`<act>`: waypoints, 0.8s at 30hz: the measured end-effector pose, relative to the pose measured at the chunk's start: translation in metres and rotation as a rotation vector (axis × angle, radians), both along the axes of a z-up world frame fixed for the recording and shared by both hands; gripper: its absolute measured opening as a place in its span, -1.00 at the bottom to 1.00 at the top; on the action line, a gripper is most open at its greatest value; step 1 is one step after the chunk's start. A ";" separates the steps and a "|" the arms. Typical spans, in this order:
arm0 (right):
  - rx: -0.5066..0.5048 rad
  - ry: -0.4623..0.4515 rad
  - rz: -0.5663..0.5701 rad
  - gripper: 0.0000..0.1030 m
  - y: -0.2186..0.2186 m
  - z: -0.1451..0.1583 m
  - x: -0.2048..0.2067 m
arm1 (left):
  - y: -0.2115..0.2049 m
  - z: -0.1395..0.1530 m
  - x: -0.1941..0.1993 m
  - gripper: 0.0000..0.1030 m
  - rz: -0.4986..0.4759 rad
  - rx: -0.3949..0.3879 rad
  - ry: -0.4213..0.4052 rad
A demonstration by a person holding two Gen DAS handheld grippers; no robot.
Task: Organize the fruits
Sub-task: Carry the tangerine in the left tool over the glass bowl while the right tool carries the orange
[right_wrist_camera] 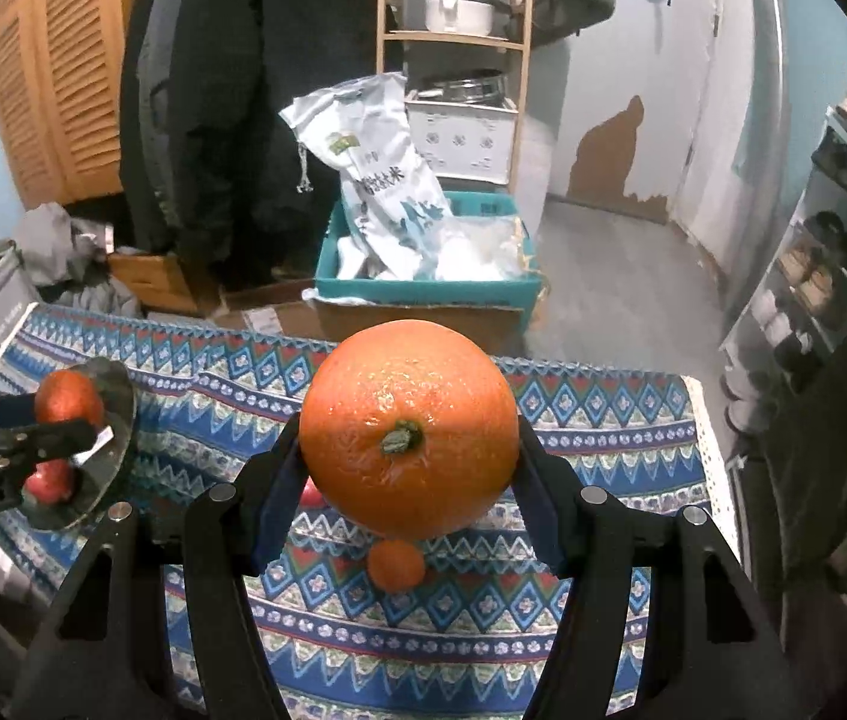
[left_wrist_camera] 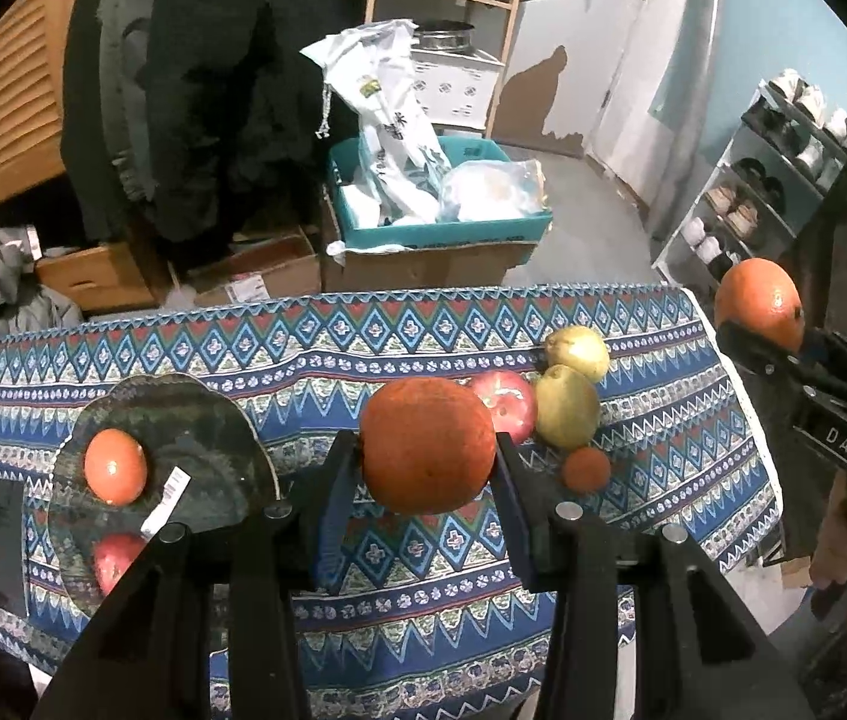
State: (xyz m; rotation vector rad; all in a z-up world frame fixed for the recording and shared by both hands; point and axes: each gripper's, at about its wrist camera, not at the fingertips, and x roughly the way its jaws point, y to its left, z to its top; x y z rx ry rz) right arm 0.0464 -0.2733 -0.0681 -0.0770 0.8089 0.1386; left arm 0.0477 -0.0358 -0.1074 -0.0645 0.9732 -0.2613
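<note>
My left gripper (left_wrist_camera: pixel 427 445) is shut on a dull orange (left_wrist_camera: pixel 427 420), held above the patterned tablecloth (left_wrist_camera: pixel 363 348). My right gripper (right_wrist_camera: pixel 408 435) is shut on a bigger, glossy orange (right_wrist_camera: pixel 408 396) with its stem facing the camera, also off the table. At the left lies a dark plate (left_wrist_camera: pixel 195 414) with an orange fruit (left_wrist_camera: pixel 115 466) and a red apple (left_wrist_camera: pixel 114 558) on it. Loose on the cloth are another red apple (left_wrist_camera: pixel 504 402), two yellow-green pears (left_wrist_camera: pixel 566 407), and a small tangerine (right_wrist_camera: pixel 396 565).
A white label (left_wrist_camera: pixel 165 504) lies on the plate and a black flat object (left_wrist_camera: pixel 8 546) sits at the table's left end. Beyond the far edge stand a teal box (left_wrist_camera: pixel 441 234) with bags, cardboard boxes and a wooden shelf. A shoe rack (left_wrist_camera: pixel 771 180) stands to the right.
</note>
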 end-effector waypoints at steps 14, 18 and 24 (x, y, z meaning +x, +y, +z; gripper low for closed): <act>0.013 -0.006 0.075 0.24 0.050 0.010 0.011 | 0.039 0.002 -0.004 -0.13 0.071 0.006 -0.020; 0.010 -0.001 0.109 0.24 0.068 0.010 0.016 | 0.056 -0.001 -0.004 -0.13 0.101 0.001 -0.014; 0.018 0.019 0.165 0.24 0.102 0.006 0.023 | 0.084 -0.008 -0.005 -0.14 0.154 -0.008 0.000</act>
